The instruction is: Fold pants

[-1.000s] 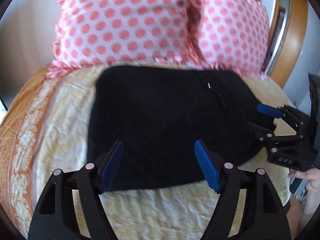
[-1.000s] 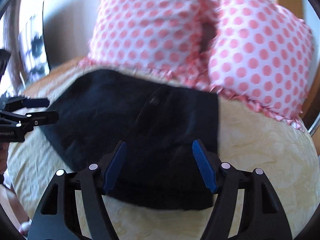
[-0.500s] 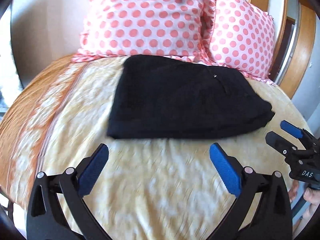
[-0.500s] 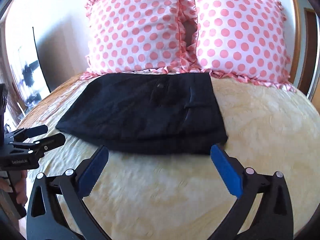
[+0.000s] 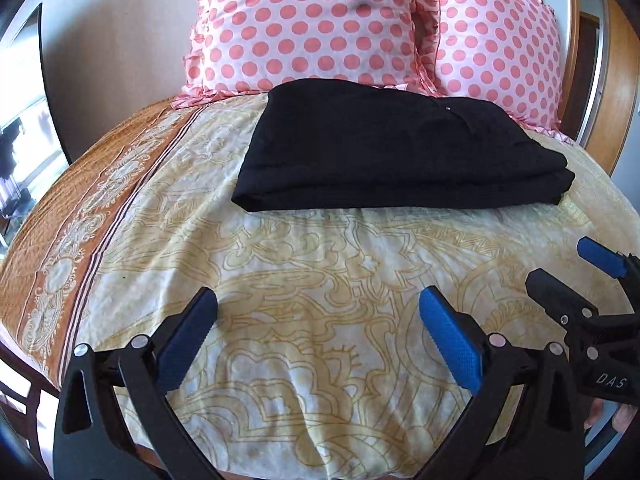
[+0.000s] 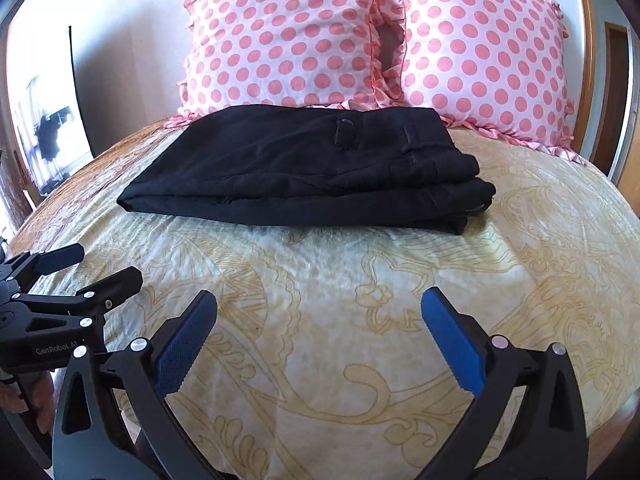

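The black pants (image 5: 392, 152) lie folded in a flat stack on the bed, just in front of the pillows; they also show in the right wrist view (image 6: 304, 168). My left gripper (image 5: 320, 332) is open and empty, well short of the pants over the bedspread. My right gripper (image 6: 320, 332) is open and empty, also well back from the pants. Each gripper shows at the edge of the other's view: the right one (image 5: 576, 268) and the left one (image 6: 100, 268).
Two pink polka-dot pillows (image 5: 312, 24) (image 6: 480, 52) lean at the head of the bed. The cream patterned bedspread (image 5: 320, 260) has an orange border (image 5: 80, 208) on the left. A wooden headboard (image 5: 608, 80) stands at the right.
Both grippers have pulled back from the pants toward the foot of the bed. The pants have stayed folded in place.
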